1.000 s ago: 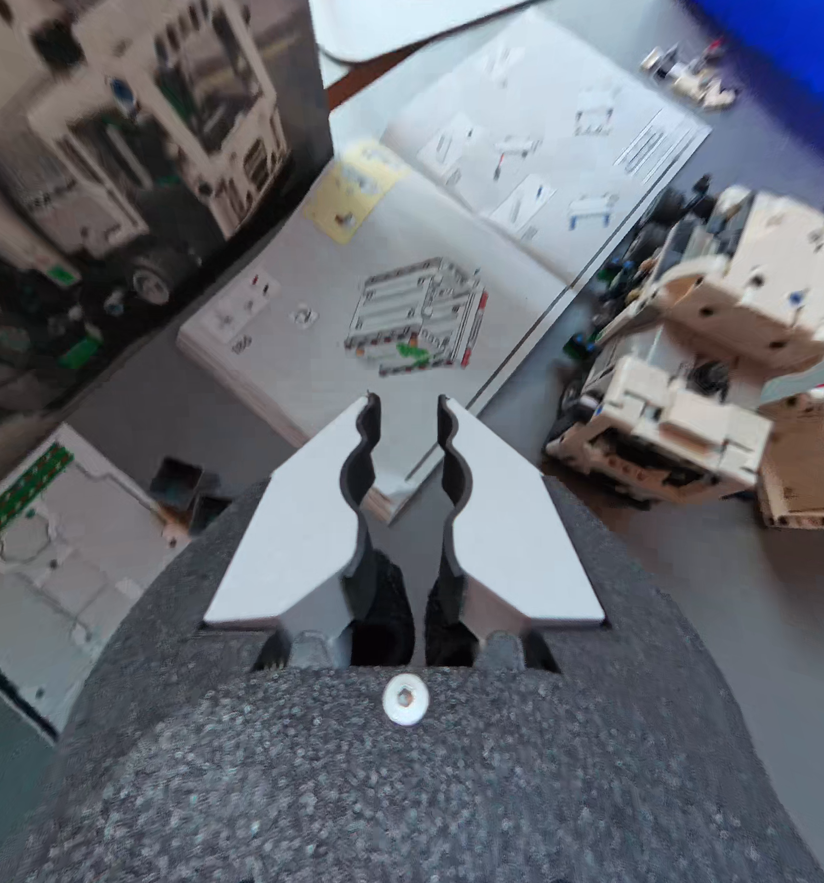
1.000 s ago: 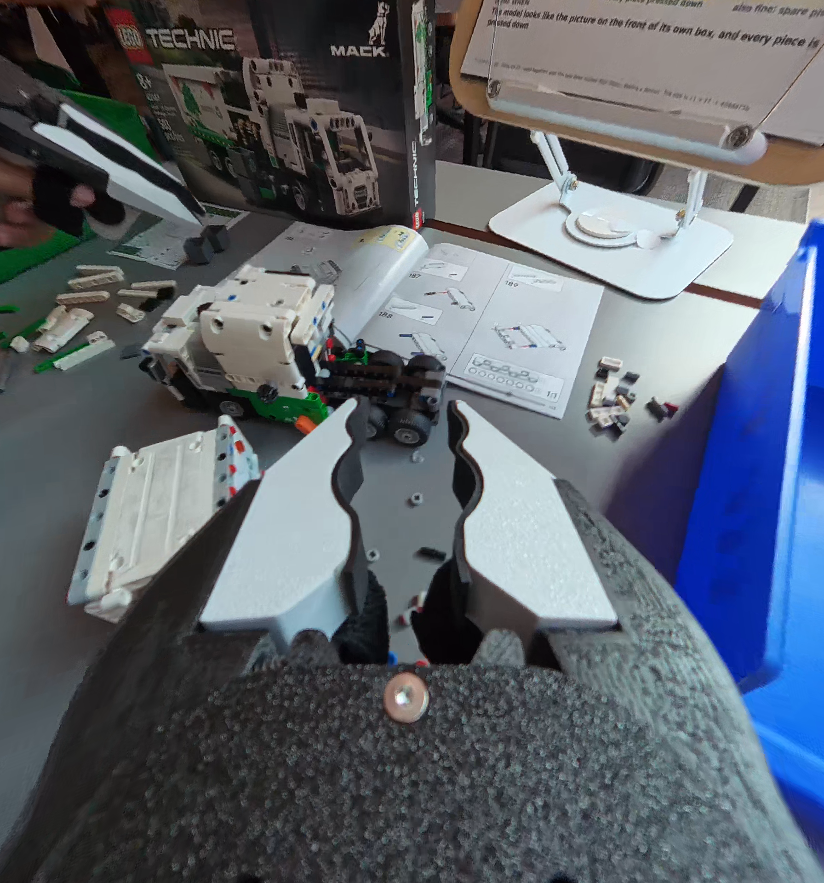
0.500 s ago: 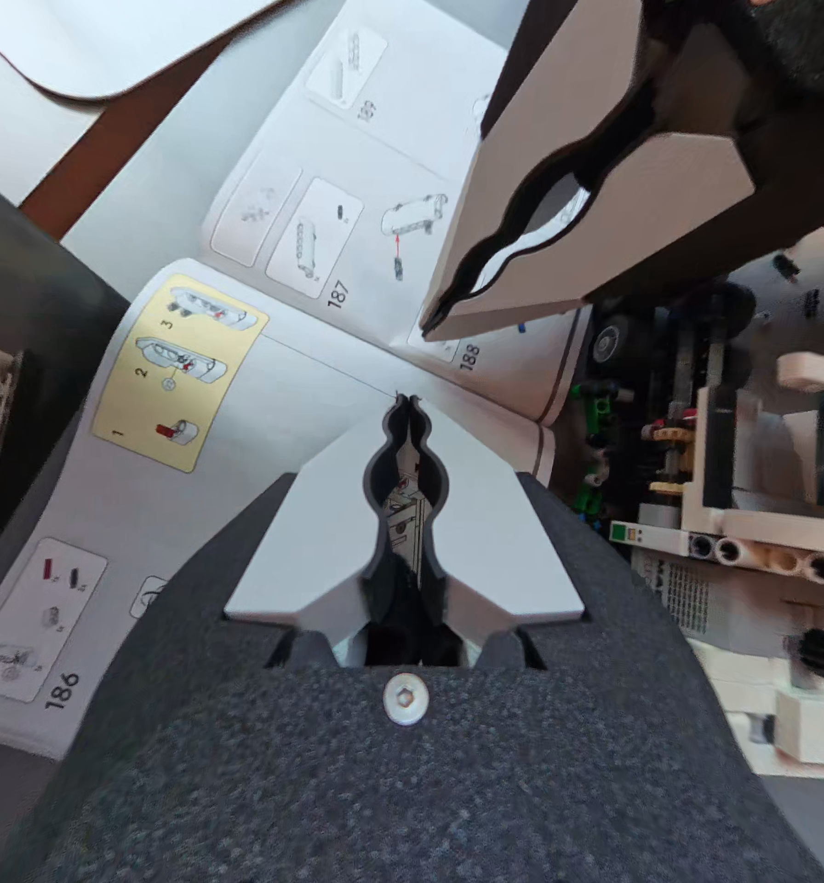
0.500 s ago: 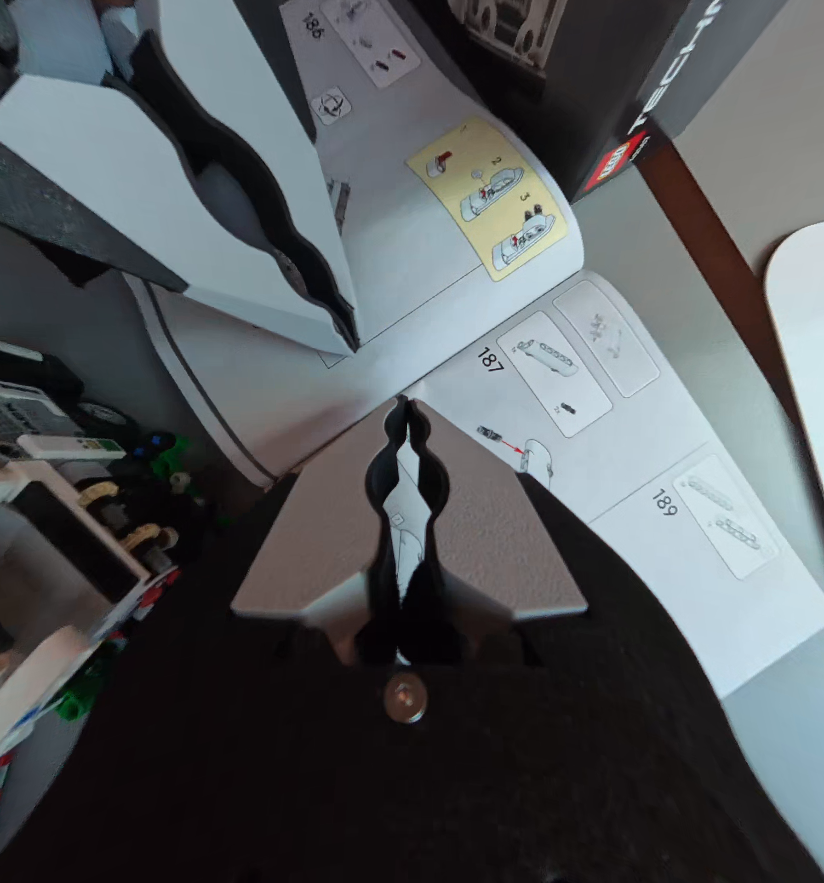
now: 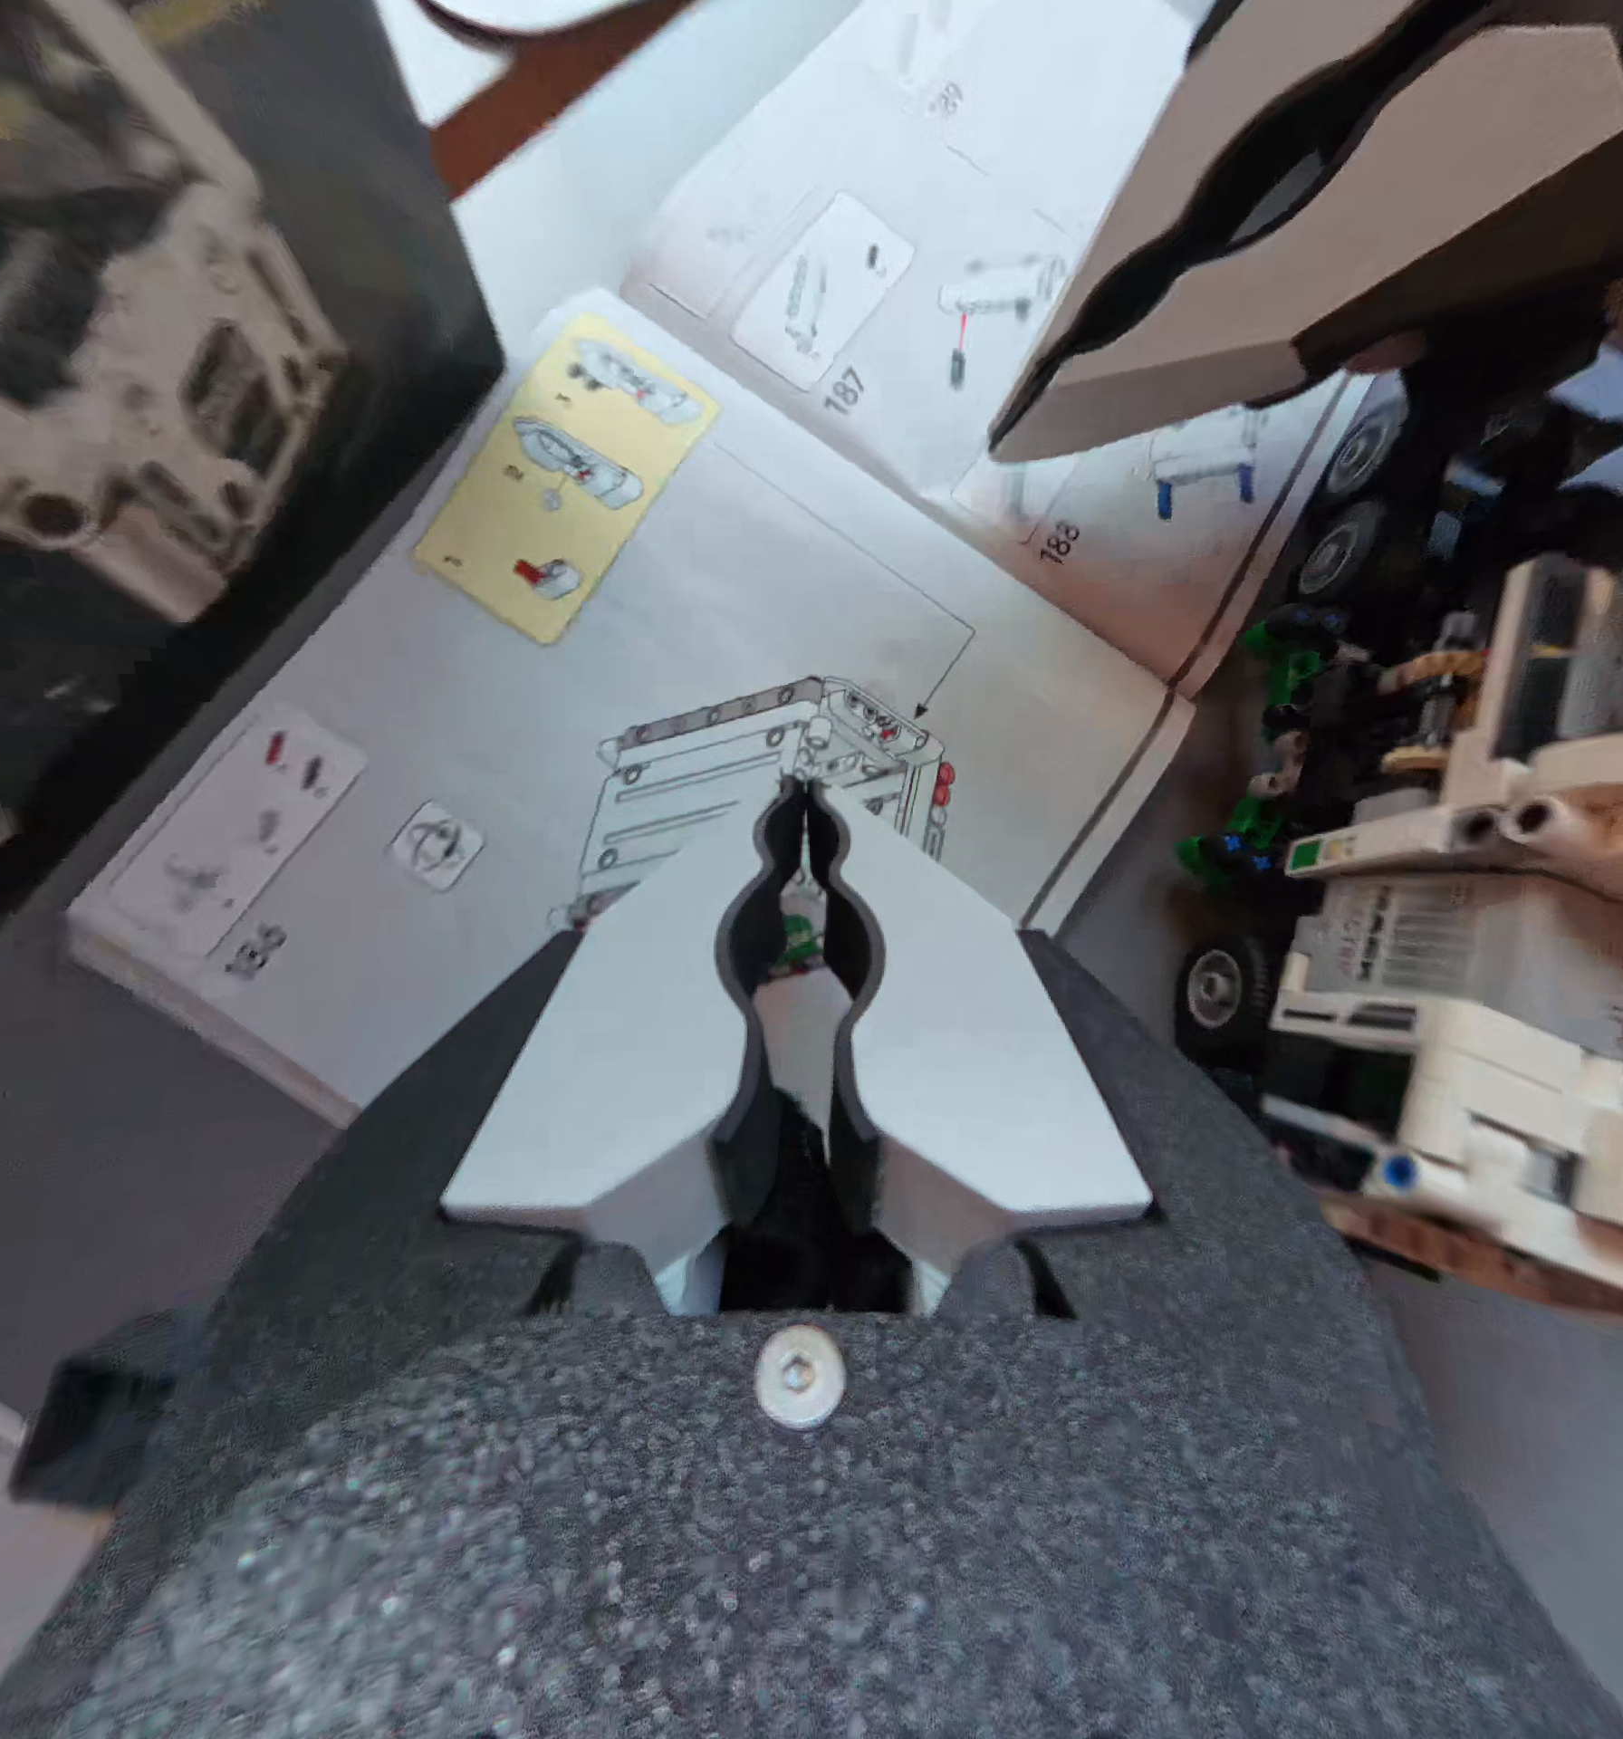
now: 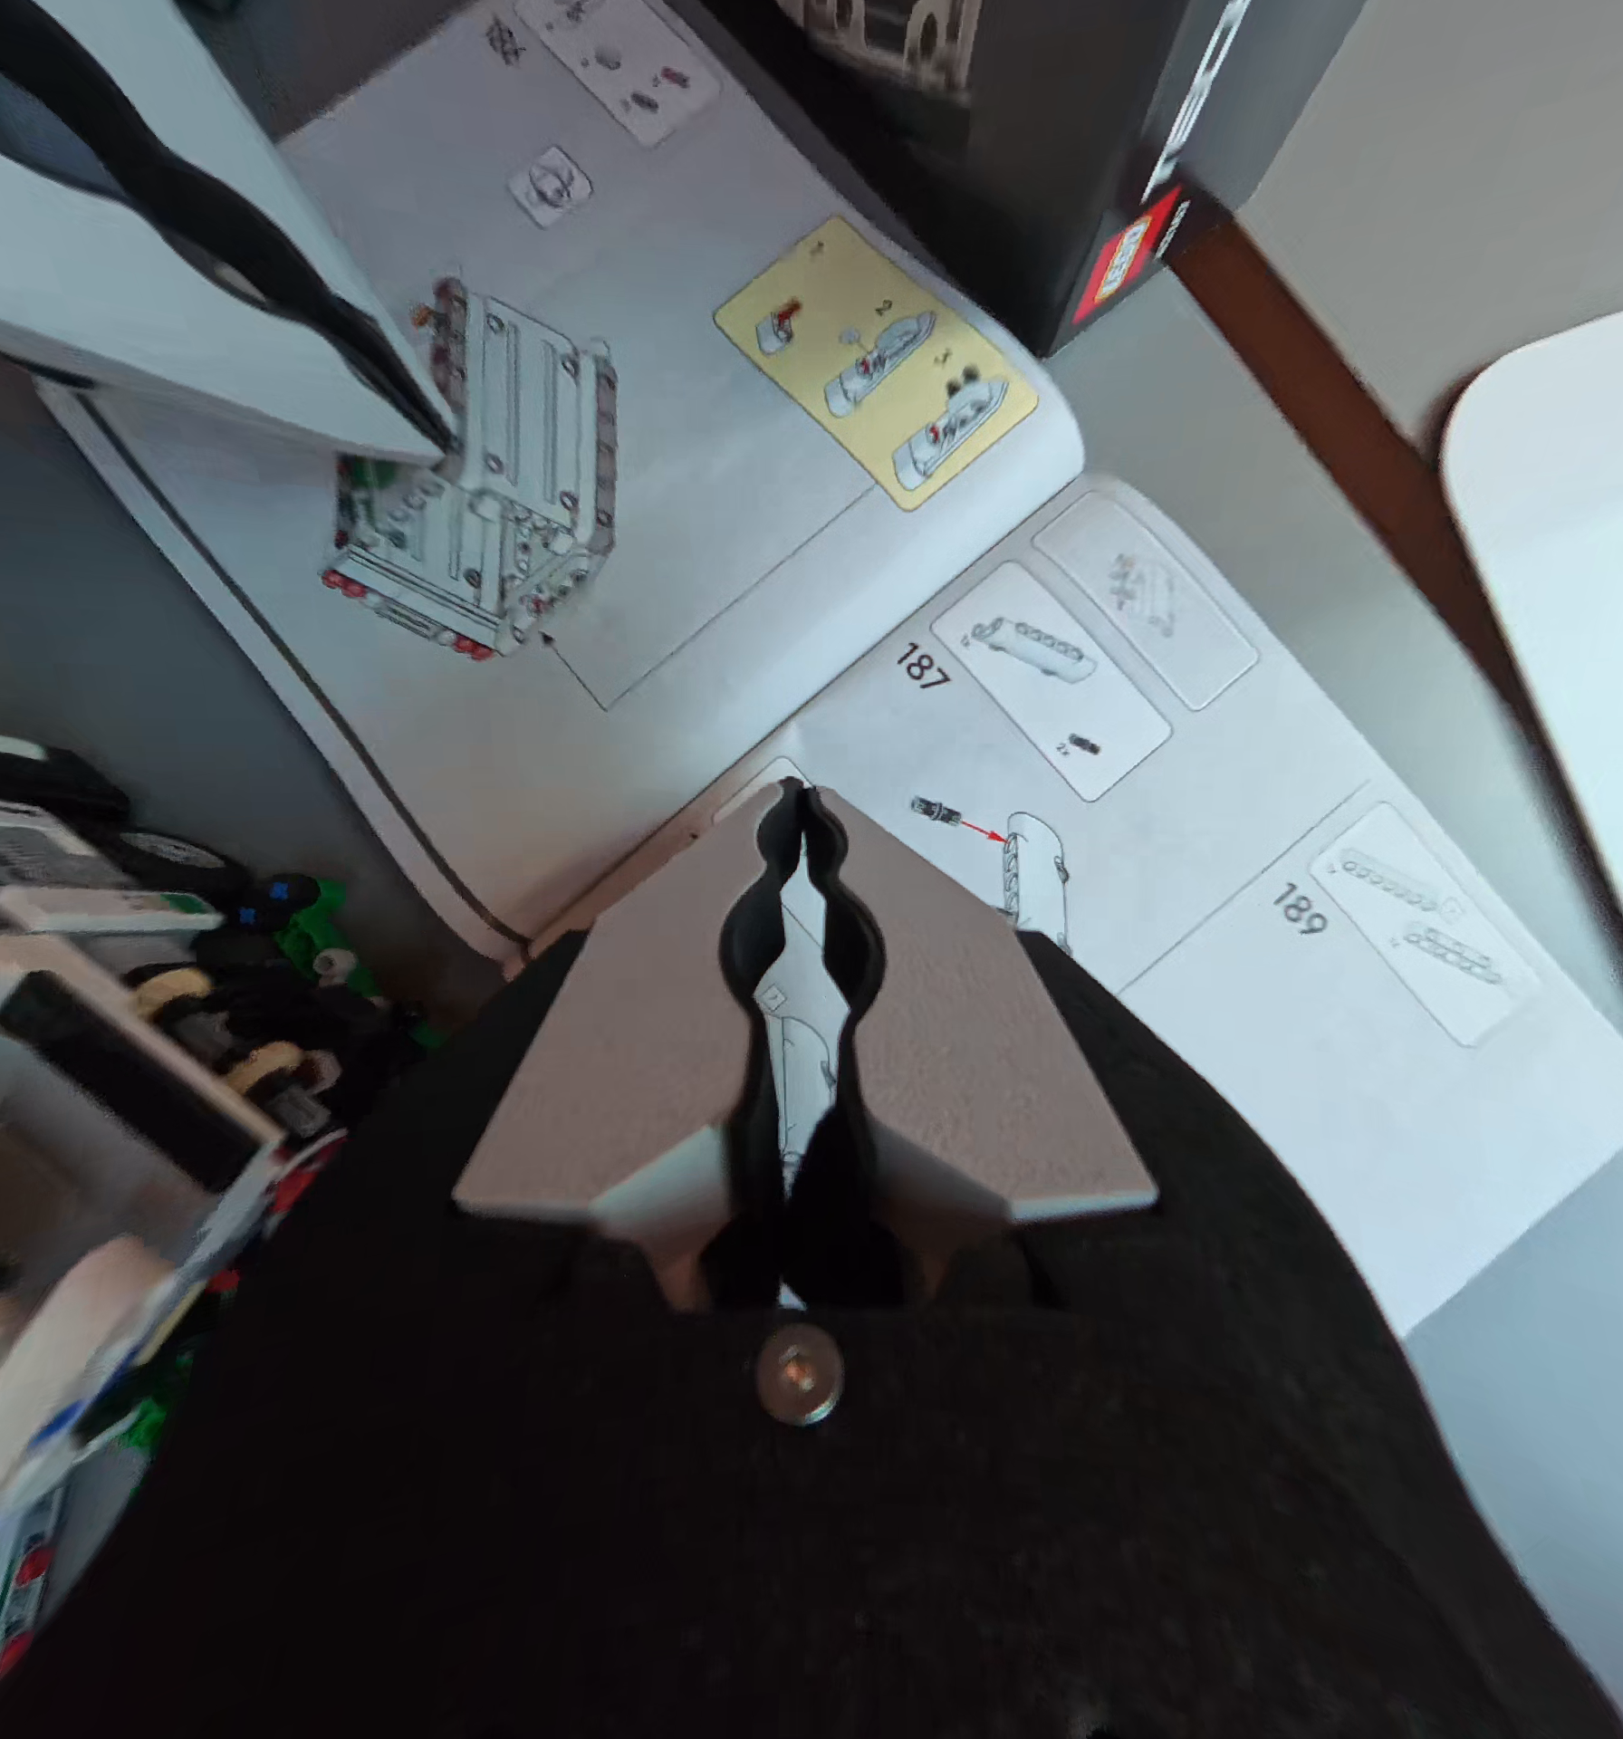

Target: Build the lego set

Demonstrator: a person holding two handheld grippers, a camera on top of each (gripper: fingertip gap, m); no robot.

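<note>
The open instruction booklet (image 5: 742,612) lies flat on the grey table. My left gripper (image 5: 803,795) is shut with nothing between its tips, which sit over the printed drawing on the left page. My right gripper (image 6: 800,800) is shut and empty, with its tips over the right page near the booklet (image 6: 789,612) fold. Each gripper also shows in the other's view: the right one (image 5: 1005,442) at the top right, the left one (image 6: 445,442) at the upper left. The part-built white, black and green lego truck (image 5: 1448,941) stands just beside the booklet's edge, and it also shows in the right wrist view (image 6: 83,941).
The dark lego set box (image 5: 130,376) stands upright against the booklet's far side, and it also shows in the right wrist view (image 6: 1024,141). A white stand base (image 6: 1589,565) lies beyond a brown strip on the table. Bare grey table (image 5: 130,1129) shows beside the booklet.
Both grippers went from open over the table to shut over the booklet. In the last half second the left gripper drew back along the left page; the right barely moved.
</note>
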